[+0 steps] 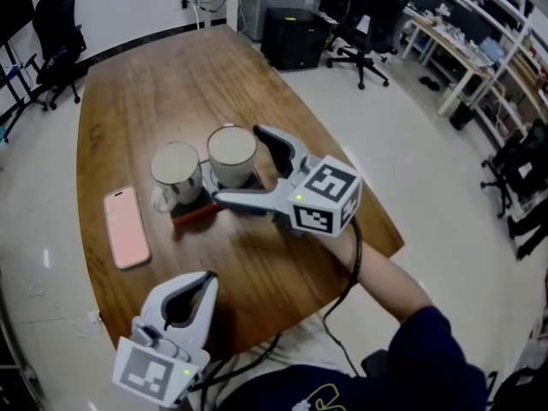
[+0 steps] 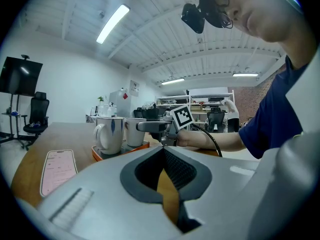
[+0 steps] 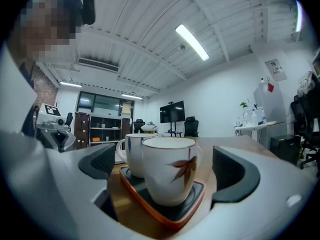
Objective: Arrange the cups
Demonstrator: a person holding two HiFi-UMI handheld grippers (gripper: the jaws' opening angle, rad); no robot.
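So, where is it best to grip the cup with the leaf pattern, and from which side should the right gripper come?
Grip the round body of the leaf cup at mid-height, one pad on each flank. Come in level from the side where the open right gripper now straddles it. The other cup stands close at its far side on the same tray, so that side is blocked.
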